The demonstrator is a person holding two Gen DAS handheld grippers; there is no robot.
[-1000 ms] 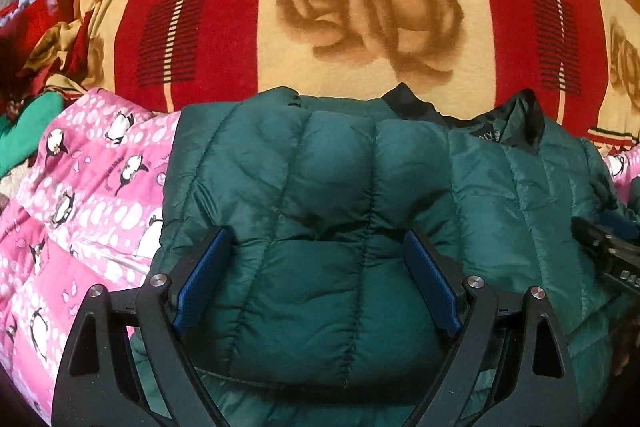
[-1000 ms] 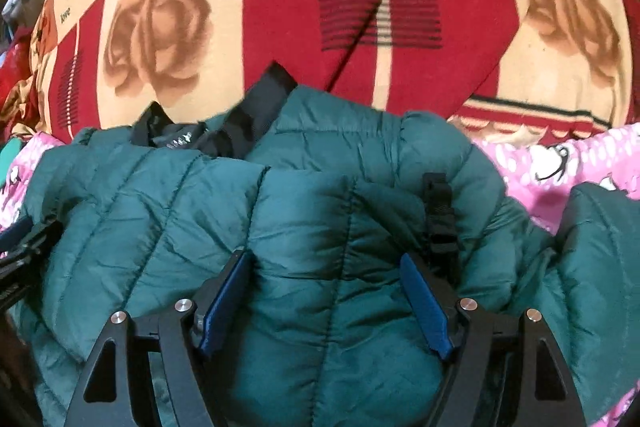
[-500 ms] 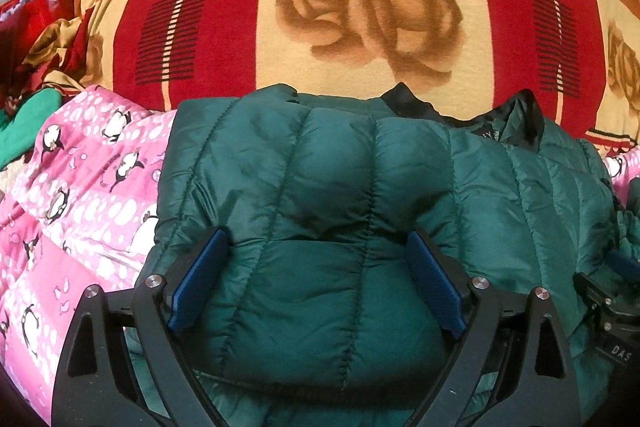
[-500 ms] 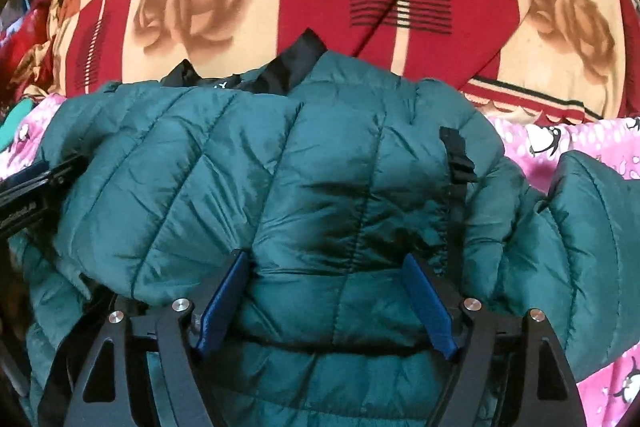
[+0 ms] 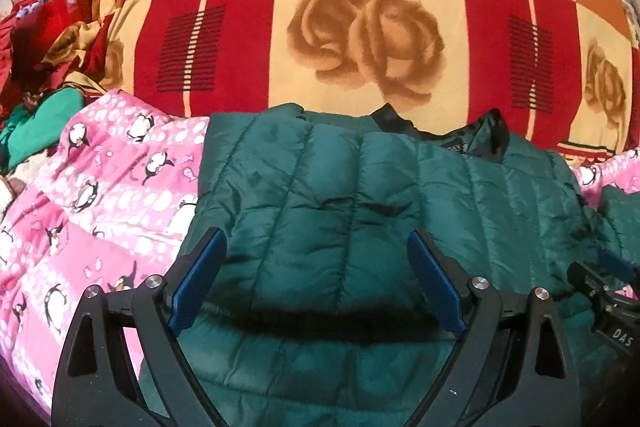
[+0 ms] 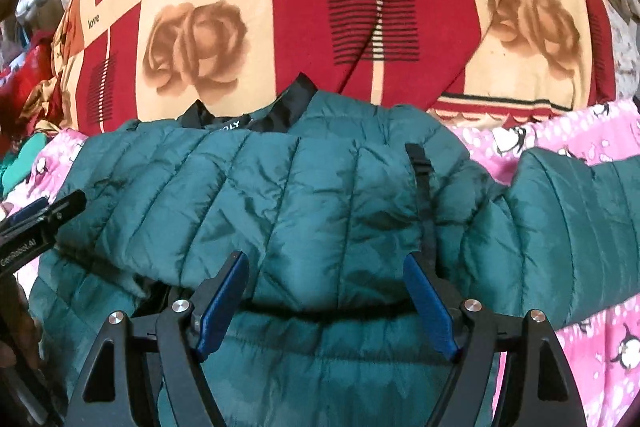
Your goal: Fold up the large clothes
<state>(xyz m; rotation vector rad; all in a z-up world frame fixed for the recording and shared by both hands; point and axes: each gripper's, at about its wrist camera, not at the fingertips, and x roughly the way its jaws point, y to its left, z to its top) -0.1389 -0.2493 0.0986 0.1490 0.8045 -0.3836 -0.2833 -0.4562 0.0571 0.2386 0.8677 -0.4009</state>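
A: Where was the jacket [image 5: 360, 195]?

B: Flat on the pink penguin sheet [image 5: 100, 187], collar [image 6: 280, 107] at the far edge next to the red-and-cream rose blanket [image 5: 360, 27]. Lower half looked folded up over the body, so the fold edge ran left to right, just ahead of both claws. Long axis was now crosswise.

A: Claws?

B: Left claw [image 5: 316, 279] had its jaws spread wide, nothing pinched, hovering over the left part of the fold. Right claw [image 6: 326, 301] was also apart, not clamping, over the right part near the black strap [image 6: 424, 195].

A: Anything loose?

B: One sleeve [image 6: 580, 219] stuck out to the right across the sheet, beside the right claw. That hand was clearly nearer to it; left claw was well apart from it.

A: So next?

B: My guess: right claw takes the sleeve and brings it leftward over the body. Puffy fabric may spring back.
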